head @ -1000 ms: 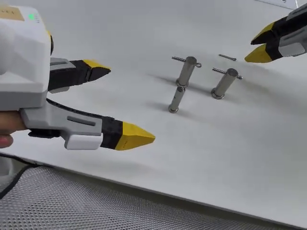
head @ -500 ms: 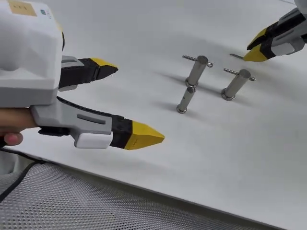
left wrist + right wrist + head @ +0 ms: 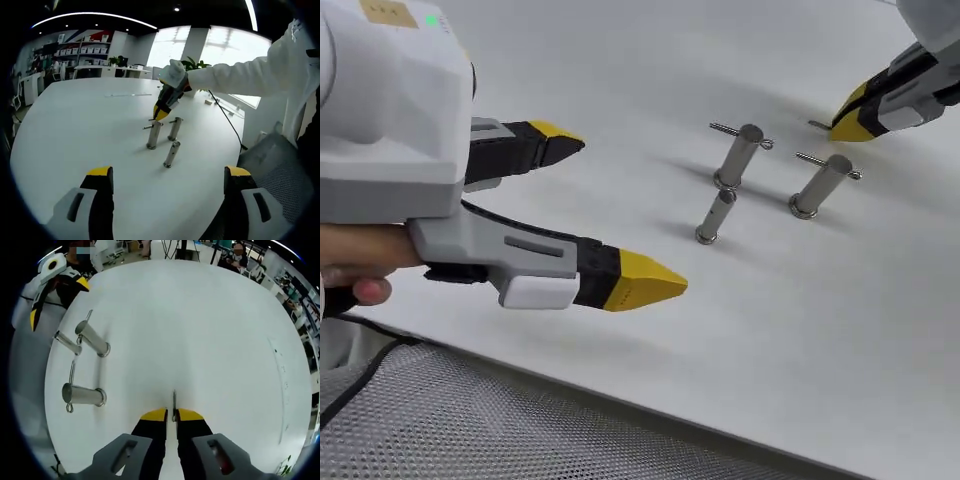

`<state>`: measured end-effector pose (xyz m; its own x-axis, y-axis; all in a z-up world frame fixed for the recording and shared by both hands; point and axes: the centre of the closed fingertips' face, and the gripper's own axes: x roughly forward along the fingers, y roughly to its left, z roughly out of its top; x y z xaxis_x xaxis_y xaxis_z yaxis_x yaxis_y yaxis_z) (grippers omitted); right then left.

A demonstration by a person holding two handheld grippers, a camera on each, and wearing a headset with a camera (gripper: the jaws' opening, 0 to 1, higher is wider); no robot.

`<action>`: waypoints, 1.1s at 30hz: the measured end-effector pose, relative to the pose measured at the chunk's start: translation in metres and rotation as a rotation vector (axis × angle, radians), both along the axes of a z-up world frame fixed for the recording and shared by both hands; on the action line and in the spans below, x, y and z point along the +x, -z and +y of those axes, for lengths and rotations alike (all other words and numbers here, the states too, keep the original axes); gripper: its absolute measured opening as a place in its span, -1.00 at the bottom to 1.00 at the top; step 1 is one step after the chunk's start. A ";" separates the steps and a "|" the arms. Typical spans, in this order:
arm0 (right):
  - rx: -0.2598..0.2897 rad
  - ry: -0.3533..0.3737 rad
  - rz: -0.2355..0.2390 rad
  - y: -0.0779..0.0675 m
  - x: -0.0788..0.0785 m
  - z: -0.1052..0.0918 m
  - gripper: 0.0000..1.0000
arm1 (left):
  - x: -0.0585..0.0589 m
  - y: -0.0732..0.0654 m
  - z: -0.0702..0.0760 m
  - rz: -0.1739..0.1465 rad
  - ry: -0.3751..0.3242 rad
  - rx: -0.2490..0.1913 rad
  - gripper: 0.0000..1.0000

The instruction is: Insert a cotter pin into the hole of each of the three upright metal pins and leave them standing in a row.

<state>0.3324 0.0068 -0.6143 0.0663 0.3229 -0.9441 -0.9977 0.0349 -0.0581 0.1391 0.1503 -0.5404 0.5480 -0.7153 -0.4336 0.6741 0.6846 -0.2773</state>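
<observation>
- Left tongs, jaws apart, above the worktop's near edge.
- Three metal pins upright; two carry cotter pins.
- Right tongs clamp a loose cotter pin.

Two taller silver metal pins are stood upright side by side, each crossed near the head by a cotter pin, a shorter pin is stood bare in front, and a loose cotter pin is pinched between the right gripper tips.
</observation>
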 end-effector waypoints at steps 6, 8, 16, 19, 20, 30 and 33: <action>-0.015 0.012 -0.030 -0.003 0.003 0.003 -1.00 | -0.001 0.002 0.002 0.002 0.008 0.008 0.81; -0.030 0.022 -0.029 -0.003 -0.001 0.004 -1.00 | -0.003 0.006 0.003 0.010 0.016 0.024 0.80; -0.090 -0.040 -0.112 -0.003 -0.003 0.002 -1.00 | -0.010 0.008 0.000 0.028 0.027 0.027 0.74; -0.096 -0.042 -0.127 -0.004 -0.002 0.002 -1.00 | -0.009 0.011 0.001 0.024 0.025 0.053 0.75; -0.096 -0.043 -0.127 -0.004 0.000 0.002 -1.00 | -0.010 0.012 0.001 0.026 0.027 0.057 0.75; -0.036 -0.057 -0.211 -0.036 0.002 0.010 -1.00 | -0.011 0.003 0.001 0.007 0.023 0.053 0.74; -0.046 -0.070 -0.264 -0.047 0.002 0.003 -1.00 | -0.011 0.001 0.001 -0.005 0.025 0.062 0.72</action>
<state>0.3341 0.0102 -0.5676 0.2915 0.2925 -0.9107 -0.9476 -0.0418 -0.3167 0.1277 0.1510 -0.5411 0.5328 -0.7004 -0.4750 0.6922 0.6836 -0.2314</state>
